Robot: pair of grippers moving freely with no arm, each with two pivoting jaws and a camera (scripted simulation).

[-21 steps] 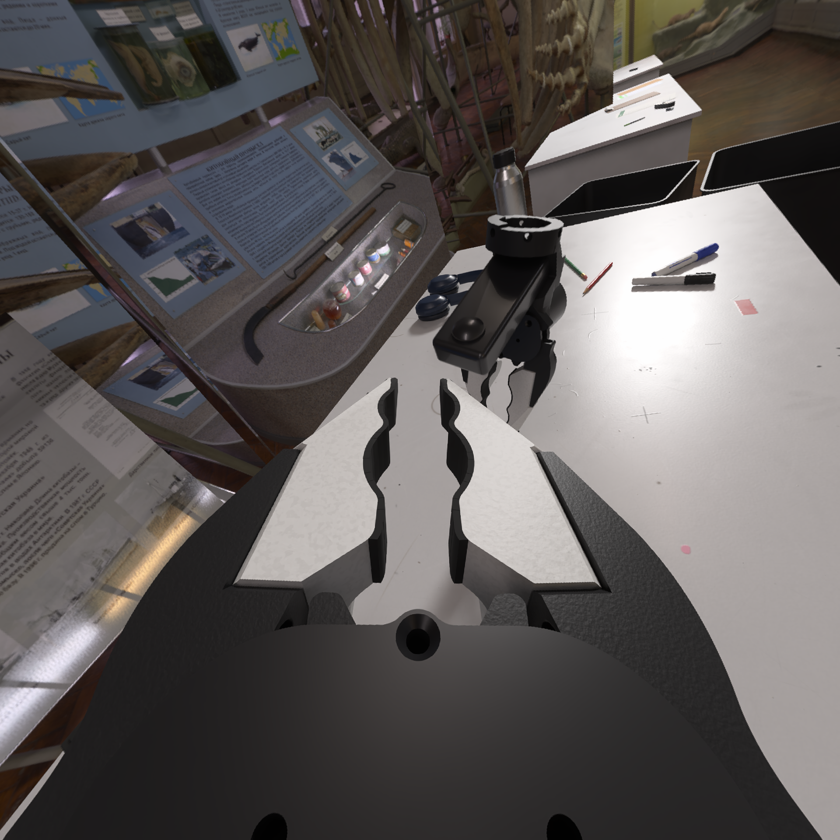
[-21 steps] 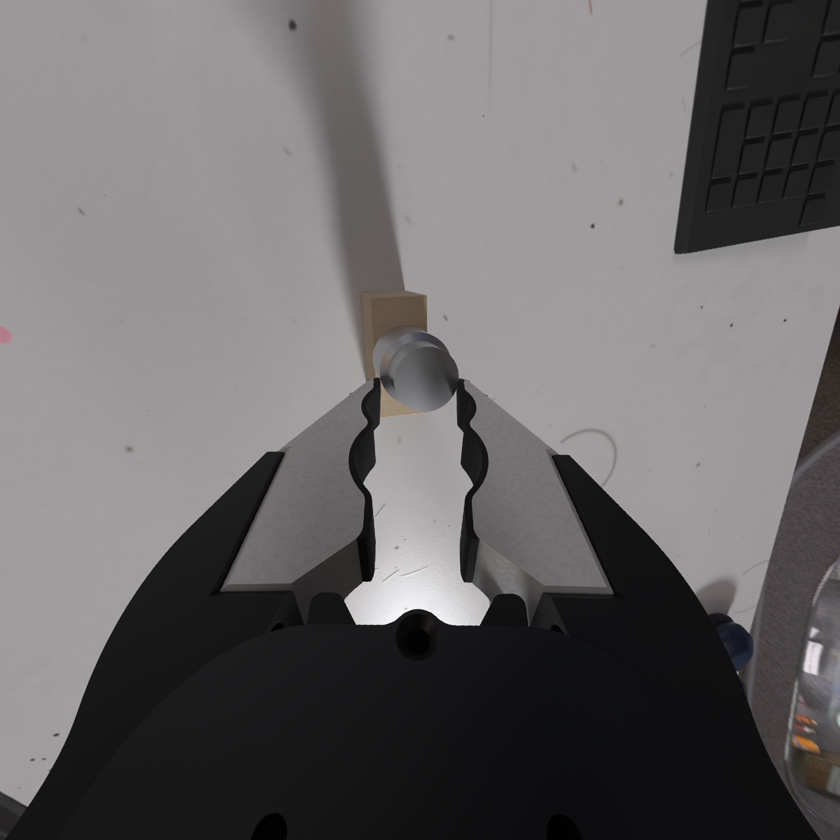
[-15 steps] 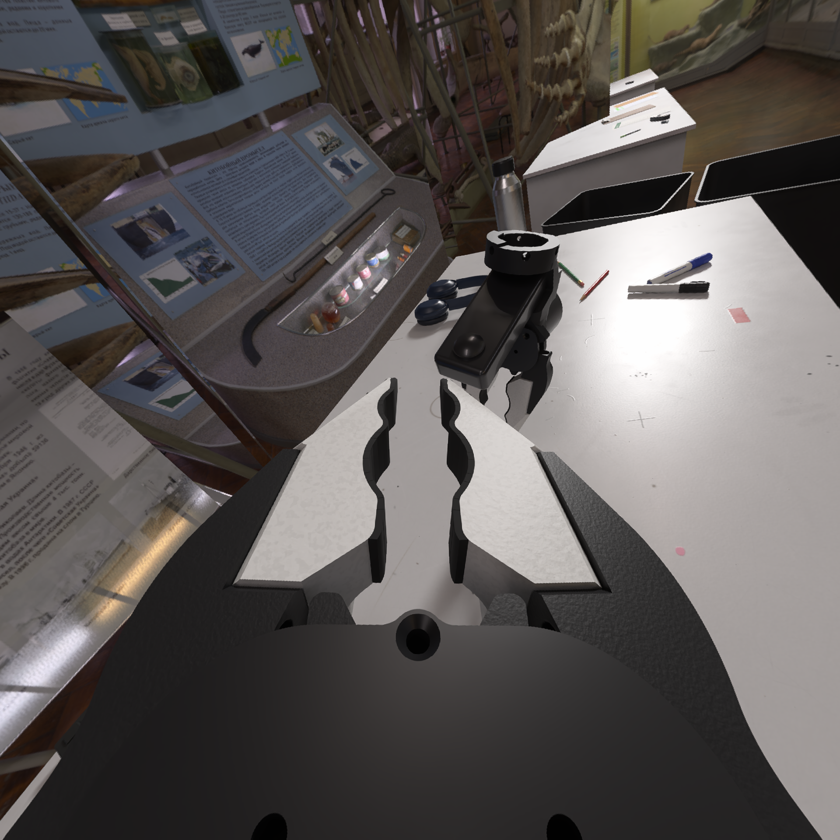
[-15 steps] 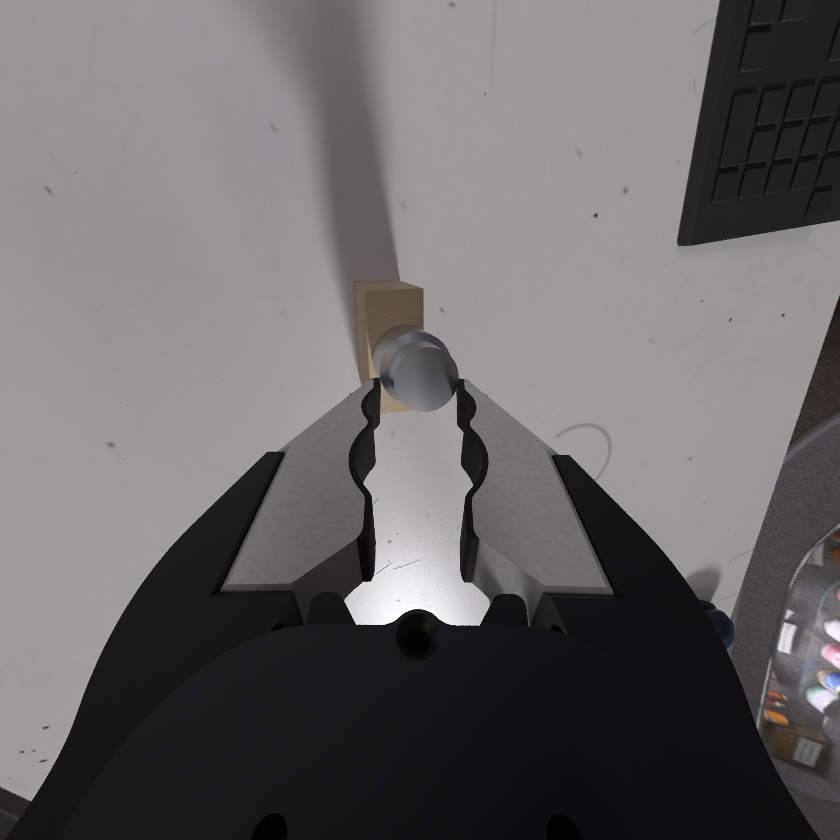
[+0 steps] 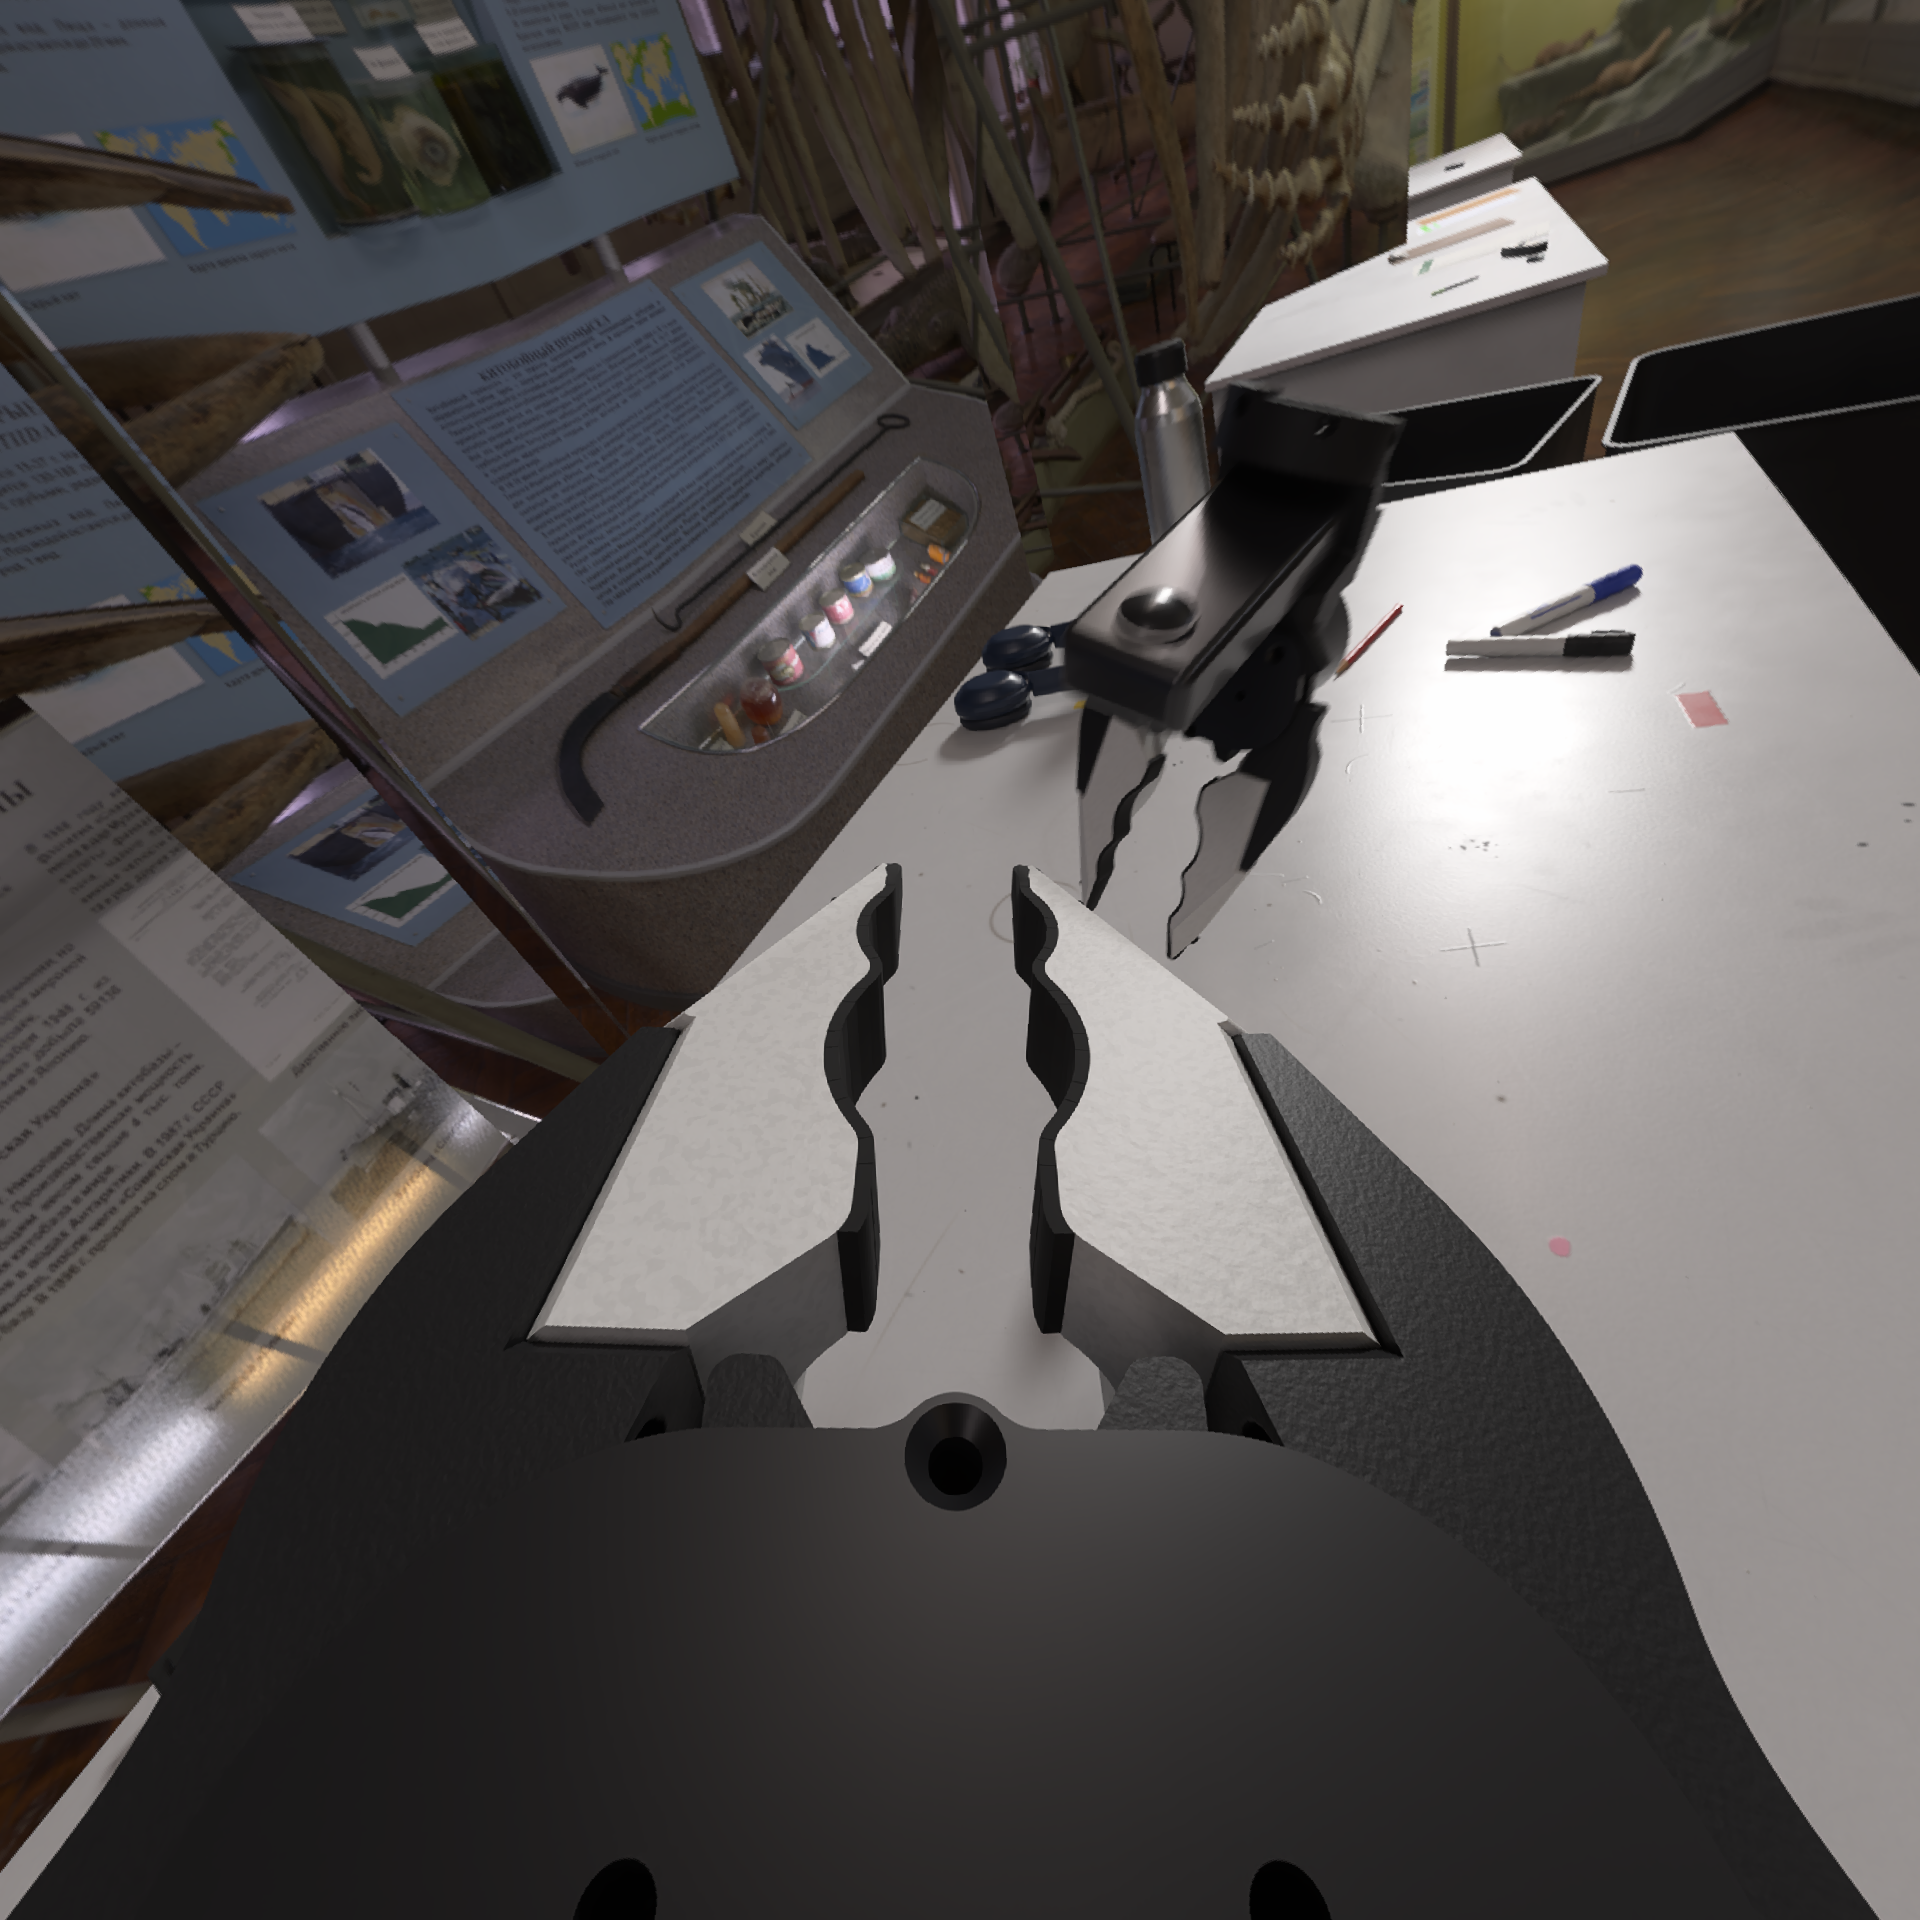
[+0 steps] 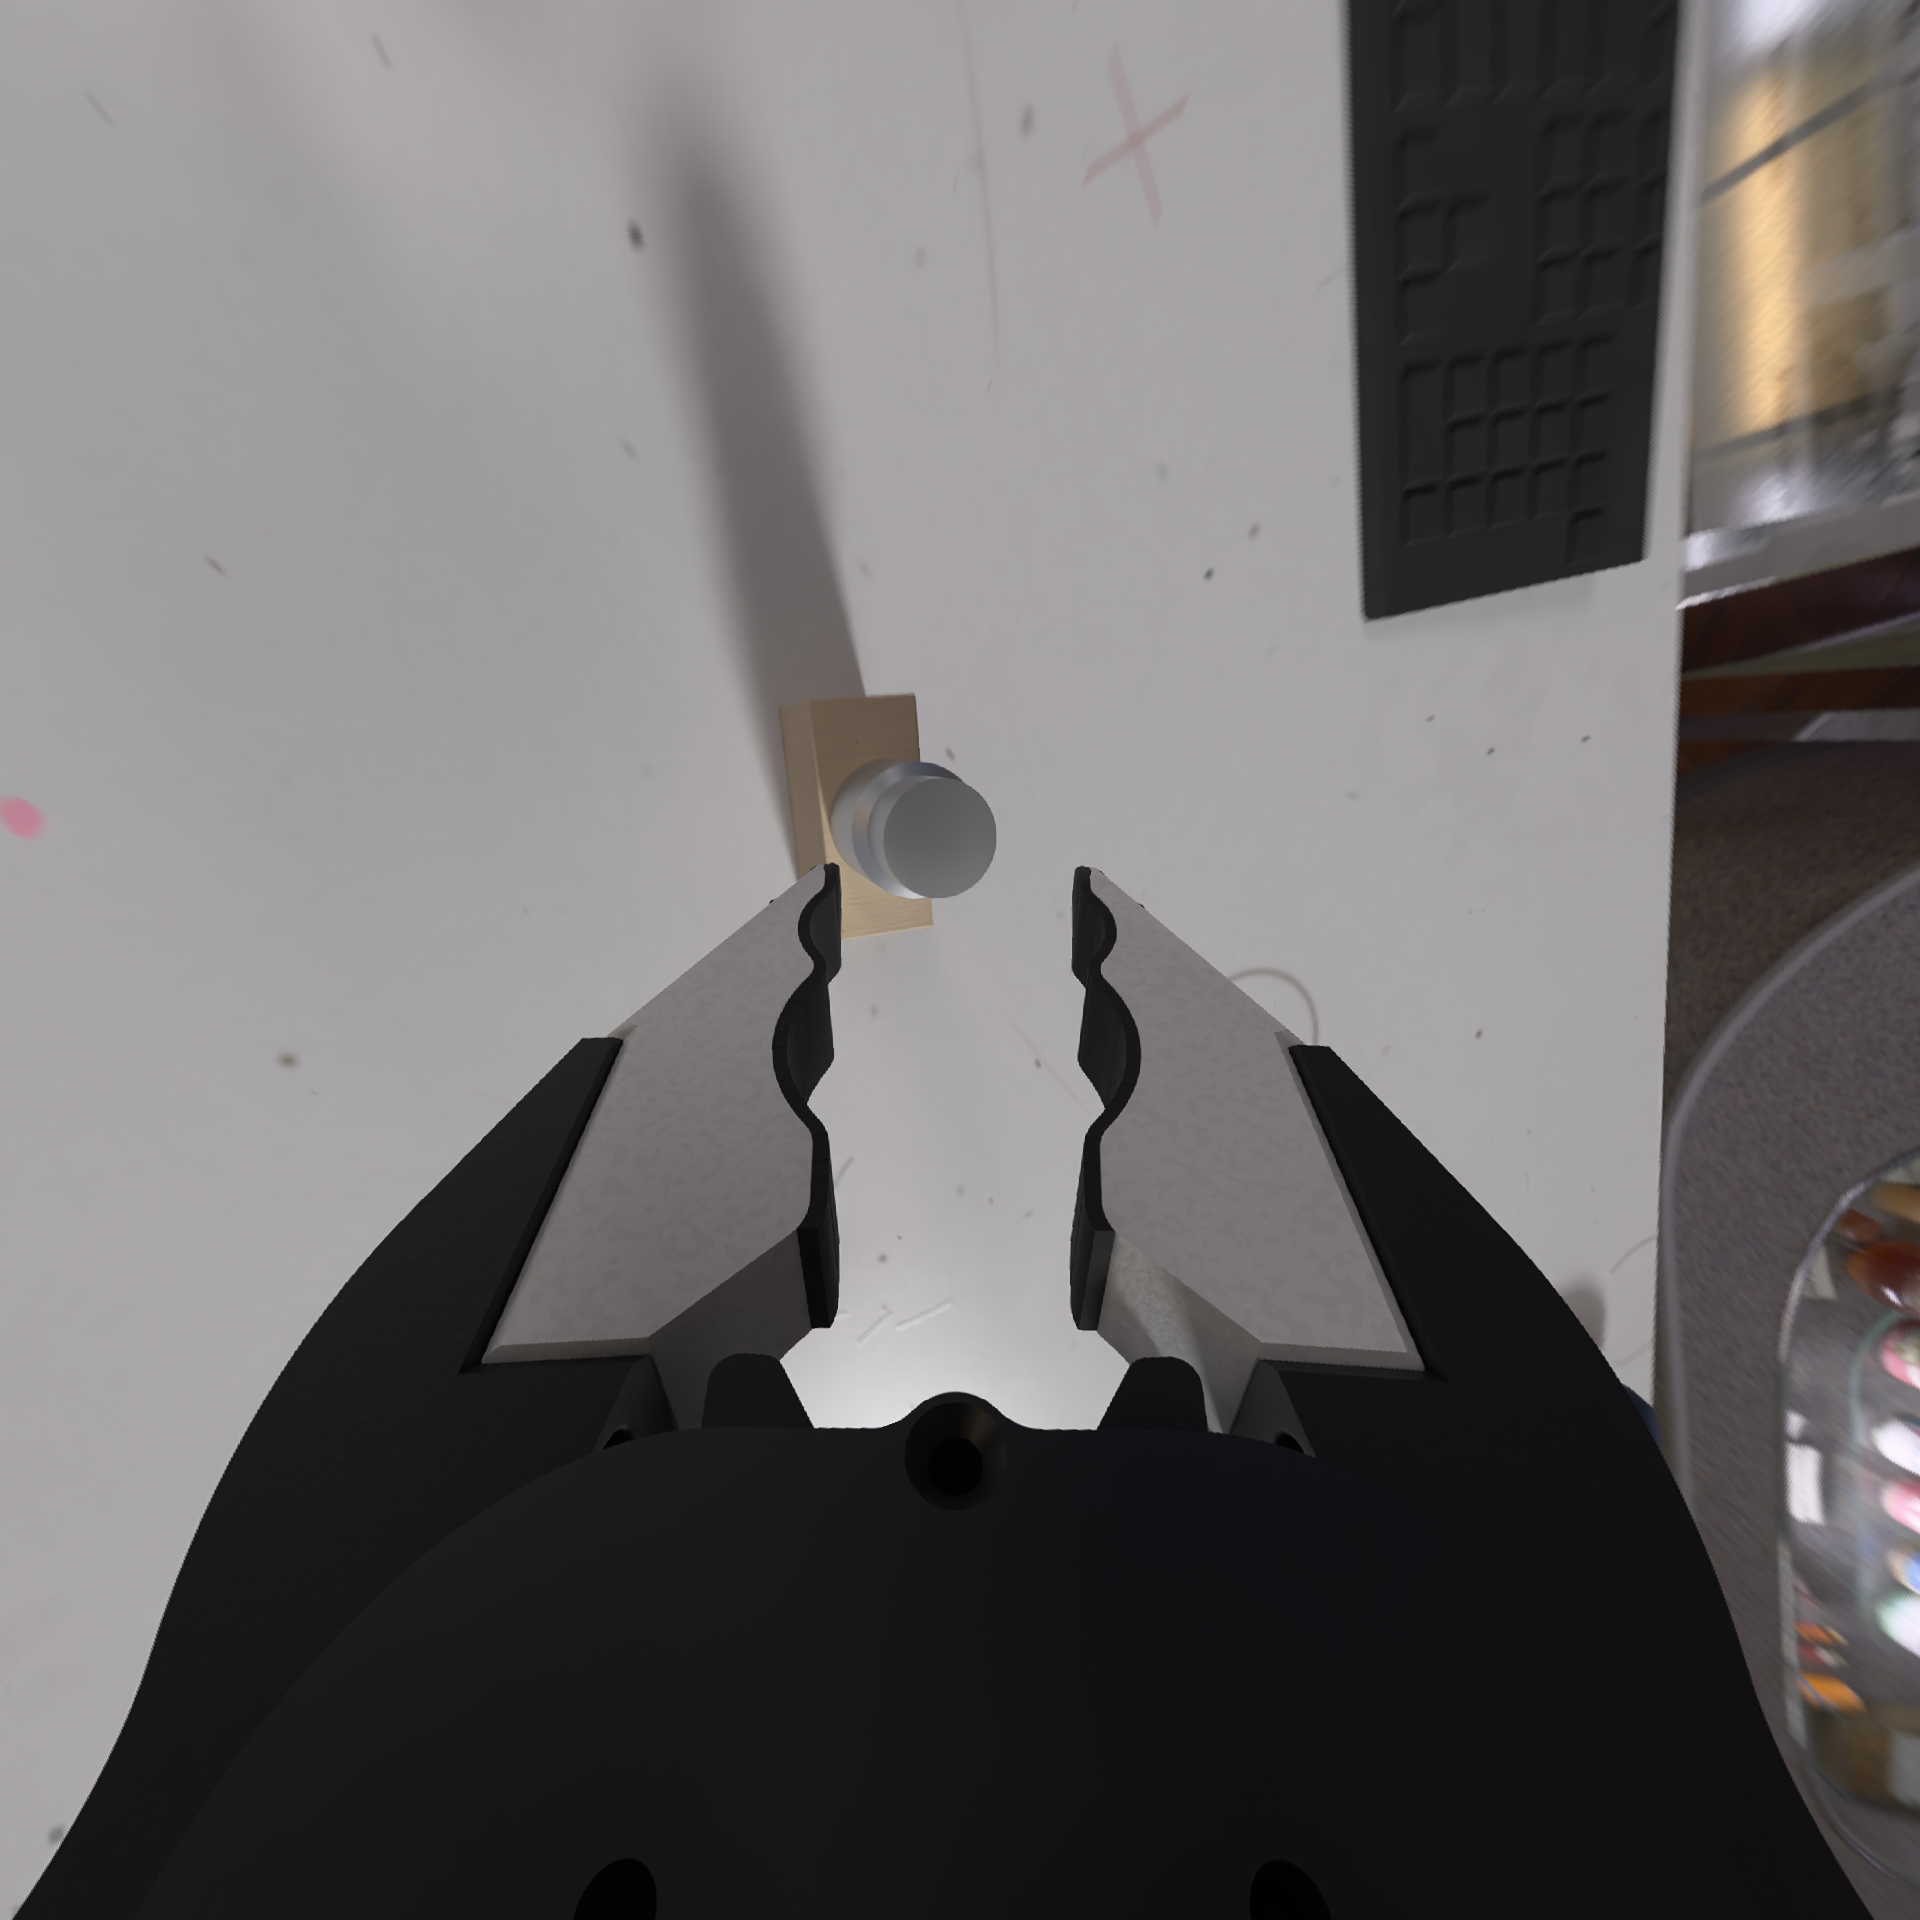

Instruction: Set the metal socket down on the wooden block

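Note:
In the right wrist view the metal socket [image 6: 914, 842] stands upright on the small wooden block [image 6: 857, 774] on the white table [image 6: 364, 520]. My right gripper [image 6: 956, 883] is open and empty. Its tips sit just short of the socket, one on each side, not touching it. In the left wrist view my left gripper [image 5: 956, 888] is empty, its jaws a narrow gap apart above the table. The right gripper [image 5: 1138, 914] shows there too, open, pointing down at the table. The socket and the block do not show in that view.
A black gridded mat [image 6: 1507, 312] lies beyond the block near the table's right edge [image 6: 1668, 935]. Two markers [image 5: 1538, 644], a red pencil [image 5: 1371, 634], dark blue round objects [image 5: 997, 691] and a metal bottle [image 5: 1169, 436] sit at the far end. Black bins [image 5: 1486, 426] stand behind.
My right gripper has opened and let go of the socket, which now stands on the block. The gripper has drawn back a little. The left gripper has hardly moved.

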